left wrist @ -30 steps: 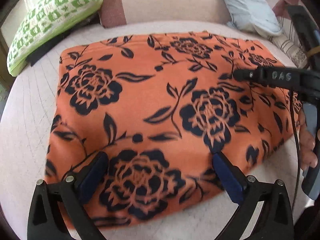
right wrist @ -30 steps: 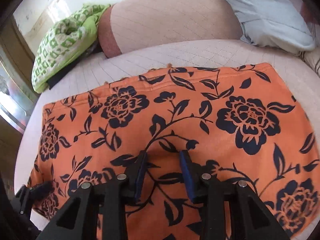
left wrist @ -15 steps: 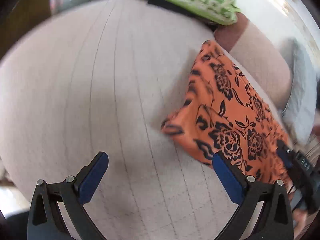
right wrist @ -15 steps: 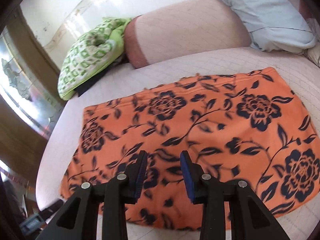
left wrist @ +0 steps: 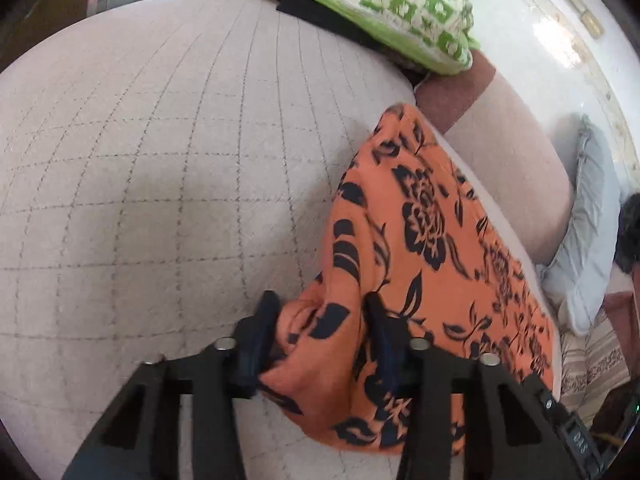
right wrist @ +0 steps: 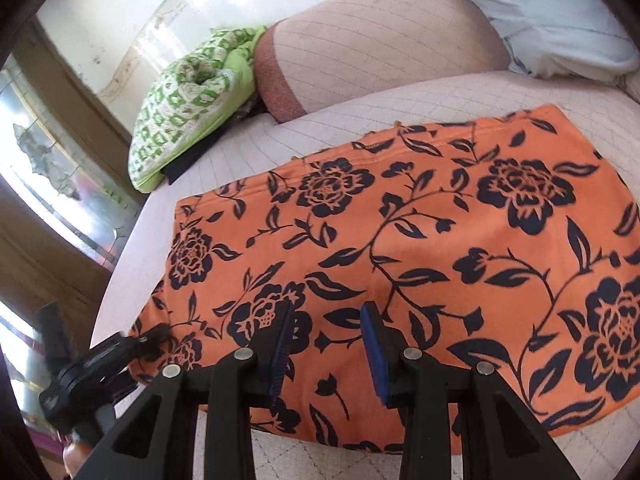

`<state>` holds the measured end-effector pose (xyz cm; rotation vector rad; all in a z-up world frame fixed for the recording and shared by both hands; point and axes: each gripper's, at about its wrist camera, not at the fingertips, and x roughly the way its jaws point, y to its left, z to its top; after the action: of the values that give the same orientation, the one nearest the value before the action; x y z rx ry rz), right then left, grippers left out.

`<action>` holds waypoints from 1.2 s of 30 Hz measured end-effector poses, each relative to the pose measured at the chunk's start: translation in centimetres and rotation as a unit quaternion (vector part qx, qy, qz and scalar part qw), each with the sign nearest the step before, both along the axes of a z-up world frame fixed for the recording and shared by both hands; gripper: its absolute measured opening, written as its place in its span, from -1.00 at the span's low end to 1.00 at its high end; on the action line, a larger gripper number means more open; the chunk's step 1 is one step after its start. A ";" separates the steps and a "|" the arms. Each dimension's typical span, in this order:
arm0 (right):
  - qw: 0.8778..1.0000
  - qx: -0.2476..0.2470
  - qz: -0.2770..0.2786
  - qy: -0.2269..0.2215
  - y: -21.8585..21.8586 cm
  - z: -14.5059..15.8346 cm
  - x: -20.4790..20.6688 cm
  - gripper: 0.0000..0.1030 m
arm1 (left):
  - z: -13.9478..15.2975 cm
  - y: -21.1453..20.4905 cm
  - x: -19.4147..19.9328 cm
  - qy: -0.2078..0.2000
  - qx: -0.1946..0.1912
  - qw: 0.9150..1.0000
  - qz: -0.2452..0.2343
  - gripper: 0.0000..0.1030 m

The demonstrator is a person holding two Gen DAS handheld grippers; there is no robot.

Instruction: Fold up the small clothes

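Our left gripper (left wrist: 320, 320) is closing its fingers on the near-left corner of the orange floral garment (right wrist: 400, 248). Our right gripper (right wrist: 328, 332) hovers half-open, empty, over its near edge. Spread on the quilted bed (left wrist: 160, 160), it looks soft and light; we judge corners the best hold.

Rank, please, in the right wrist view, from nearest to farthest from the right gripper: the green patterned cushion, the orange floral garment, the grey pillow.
1. orange floral garment, directly under the right gripper.
2. green patterned cushion, far left.
3. grey pillow, far right corner.
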<state>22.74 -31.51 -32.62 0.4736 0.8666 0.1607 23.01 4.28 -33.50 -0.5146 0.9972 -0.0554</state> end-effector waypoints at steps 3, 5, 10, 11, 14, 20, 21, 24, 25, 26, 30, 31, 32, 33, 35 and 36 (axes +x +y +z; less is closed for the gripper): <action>1.000 -0.007 0.018 -0.010 0.7 -0.1 -0.1 -0.31 | 0.4 -1.2 0.0 -0.013 0.031 0.999 -0.008 -0.47; 0.998 -0.019 0.040 0.036 1.9 -2.2 0.6 -0.32 | 0.5 -2.0 0.7 -0.018 0.042 0.999 -0.014 -0.48; 0.998 -0.014 0.041 0.040 1.6 -1.9 0.4 -0.35 | 3.0 -3.2 0.8 -0.045 0.053 0.996 -0.048 -0.51; 0.999 0.001 0.037 0.040 1.1 -1.9 0.2 -0.35 | 4.1 -3.5 0.6 -0.056 0.055 0.995 -0.054 -0.51; 0.998 0.044 0.004 0.051 -1.4 -1.7 -0.6 -0.35 | 7.0 -5.3 0.0 -0.082 0.056 0.992 -0.073 -0.51; 0.989 0.108 -0.091 0.039 -7.7 -0.5 -2.6 -0.35 | 12.4 -12.9 -2.0 -0.120 0.091 0.979 -0.140 -0.52; 0.988 0.108 -0.100 0.036 -8.4 -0.2 -2.8 -0.35 | 12.8 -14.7 -2.3 -0.123 0.098 0.976 -0.151 -0.52; 0.984 0.110 -0.136 0.016 -11.7 1.1 -4.0 -0.35 | 13.7 -19.1 -3.7 -0.127 0.105 0.969 -0.182 -0.52; 0.983 0.112 -0.144 0.010 -12.7 1.4 -4.5 -0.35 | 13.7 -21.4 -4.2 -0.128 0.110 0.966 -0.194 -0.52; 0.982 0.111 -0.154 0.003 -13.7 1.8 -5.0 -0.35 | 13.4 -23.2 -4.6 -0.128 0.113 0.964 -0.203 -0.52; 0.971 0.086 -0.221 -0.018 -19.1 3.2 -7.7 -0.35 | 10.8 -31.3 -6.2 -0.117 0.101 0.957 -0.245 -0.53; 0.968 0.084 -0.235 -0.020 -20.3 3.4 -8.3 -0.34 | 9.9 -33.4 -6.7 -0.117 0.097 0.954 -0.259 -0.53; 0.965 0.083 -0.248 -0.021 -21.4 3.4 -8.9 -0.34 | 8.8 -35.6 -7.3 -0.118 0.094 0.948 -0.280 -0.53; 0.962 0.088 -0.260 -0.021 -22.6 3.3 -9.5 -0.35 | 7.5 -37.6 -7.6 -0.114 0.089 0.941 -0.306 -0.52; 0.958 0.098 -0.268 -0.015 -24.0 3.0 -9.9 -0.33 | 5.2 -39.7 -7.4 -0.088 0.093 0.933 -0.336 -0.52; 0.956 0.108 -0.274 -0.010 -24.6 2.8 -10.2 -0.32 | 4.5 -39.8 -7.2 -0.063 0.087 0.931 -0.348 -0.52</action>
<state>12.54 -56.12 -29.84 0.8977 0.6718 -0.2524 15.78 -35.54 -28.99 0.0272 1.0055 -0.6222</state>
